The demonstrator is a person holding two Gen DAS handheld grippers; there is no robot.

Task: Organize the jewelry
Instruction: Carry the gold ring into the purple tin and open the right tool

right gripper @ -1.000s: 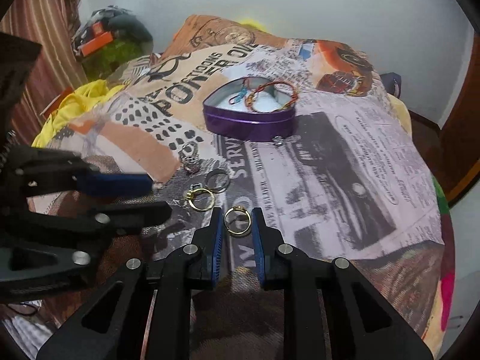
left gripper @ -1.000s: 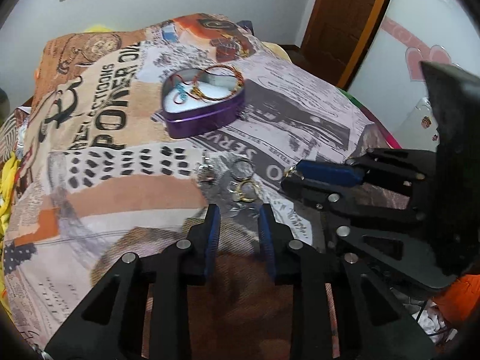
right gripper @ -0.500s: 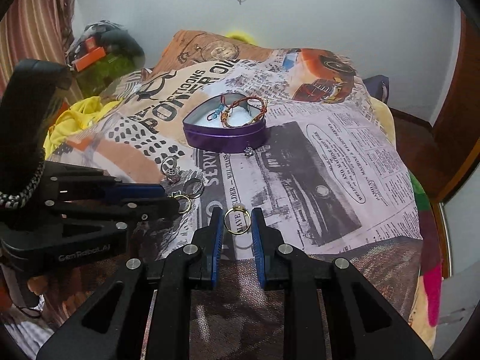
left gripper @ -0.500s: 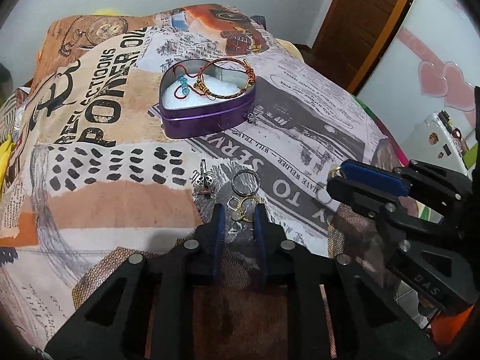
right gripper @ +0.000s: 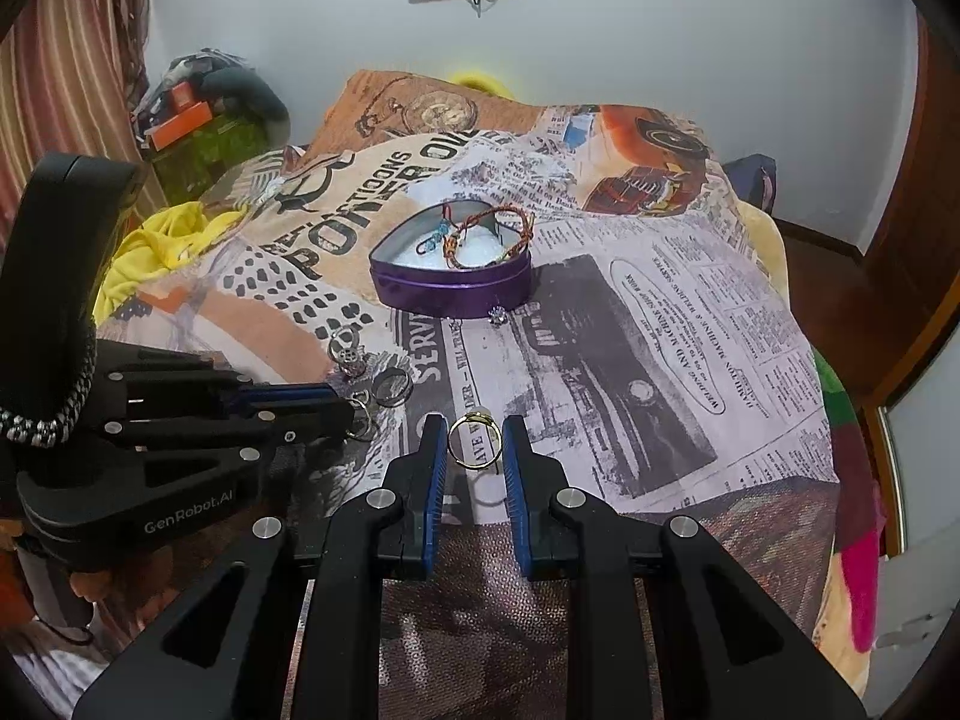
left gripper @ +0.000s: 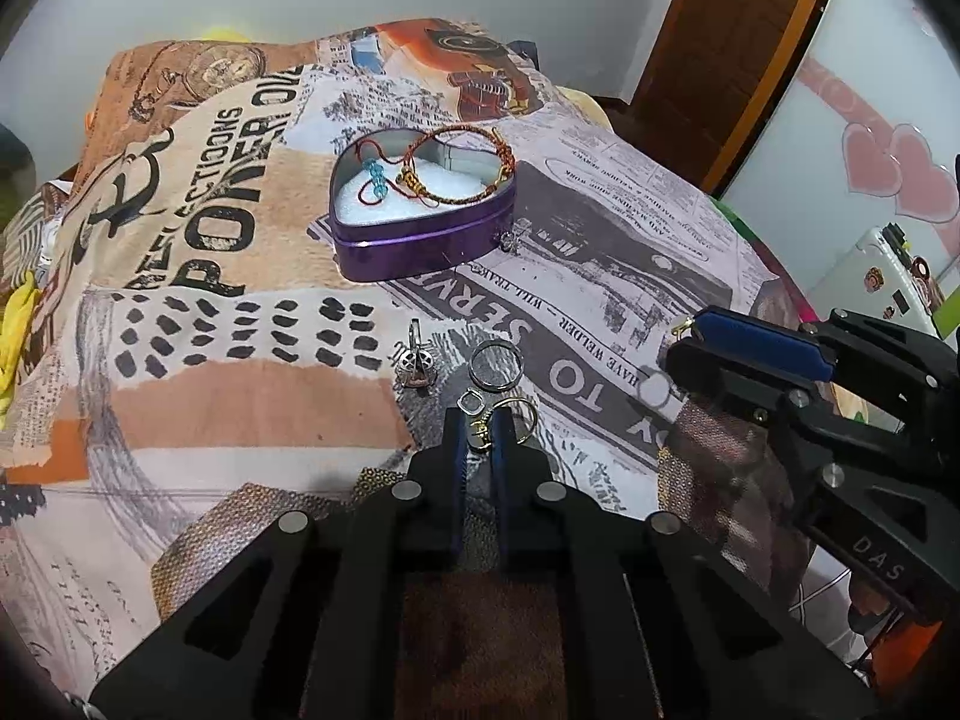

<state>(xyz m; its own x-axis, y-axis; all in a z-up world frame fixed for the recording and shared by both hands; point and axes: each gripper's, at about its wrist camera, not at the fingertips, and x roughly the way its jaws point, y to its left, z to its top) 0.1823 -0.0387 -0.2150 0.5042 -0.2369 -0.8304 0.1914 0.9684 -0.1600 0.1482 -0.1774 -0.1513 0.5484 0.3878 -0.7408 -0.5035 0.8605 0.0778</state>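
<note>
A purple heart-shaped tin [left gripper: 420, 240] [right gripper: 453, 288] sits open on the printed bedspread with a braided bracelet [left gripper: 462, 168] inside. My left gripper [left gripper: 480, 429] is closed narrowly around a small gold ring [left gripper: 480, 435] lying among a silver ring [left gripper: 495, 365], another gold ring [left gripper: 522, 417] and a silver charm [left gripper: 414, 363]. My right gripper [right gripper: 475, 441] is shut on a gold ring [right gripper: 474, 441], held above the bedspread. It also shows in the left wrist view [left gripper: 684, 333]. A small stud [right gripper: 498, 315] lies beside the tin.
The bedspread [right gripper: 660, 312] covers a bed. Yellow cloth [right gripper: 162, 240] lies at its left edge. A wooden door [left gripper: 720, 48] stands at the back right. A bag and boxes [right gripper: 198, 114] sit by the striped curtain.
My left gripper moved forward onto the ring cluster and narrowed around a small gold ring. My right gripper lifted its gold ring off the bedspread and drew back.
</note>
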